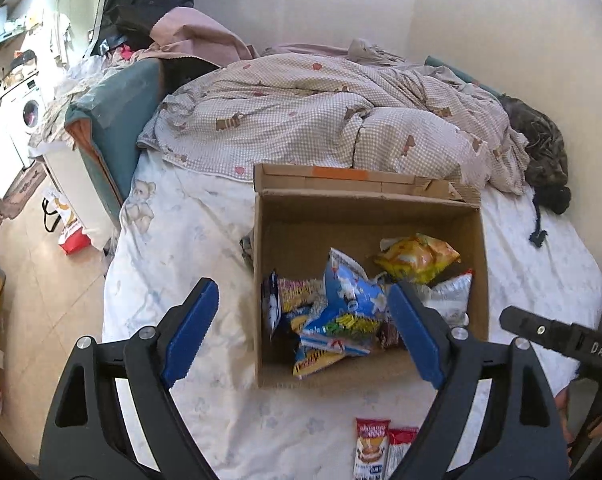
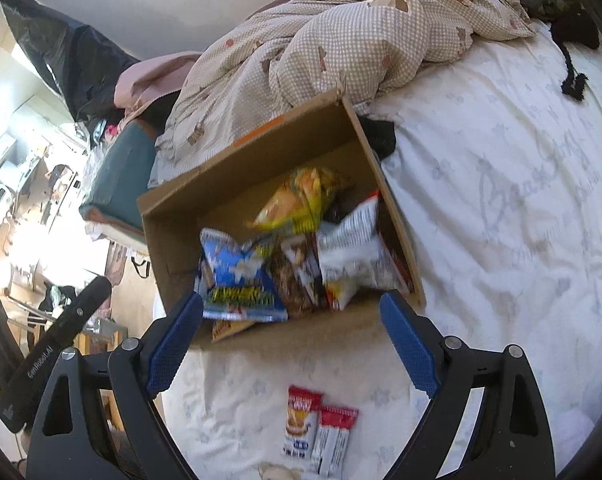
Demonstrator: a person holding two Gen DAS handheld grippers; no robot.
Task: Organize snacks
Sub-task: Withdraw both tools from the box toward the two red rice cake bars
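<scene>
Cardboard box (image 1: 269, 240) holds most snacks; two red packets (image 1: 371, 452) lie near on the sheet, both tongs (image 1: 301, 328) (image 2: 291, 344) released, empty.

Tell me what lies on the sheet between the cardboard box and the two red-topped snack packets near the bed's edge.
Nothing: in both wrist views only bare white sheet separates the box from the packets.

Bedroom, daylit. 1 bed (image 1: 173, 240) under a white printed sheet; checked bear-print duvet (image 1: 321, 120) heaped at its far end. Plain cream walls (image 1: 481, 20). Pale tiled floor (image 1: 41, 300) at left. White washing machine (image 1: 29, 114) stood beyond, among brightly lit clutter.
</scene>
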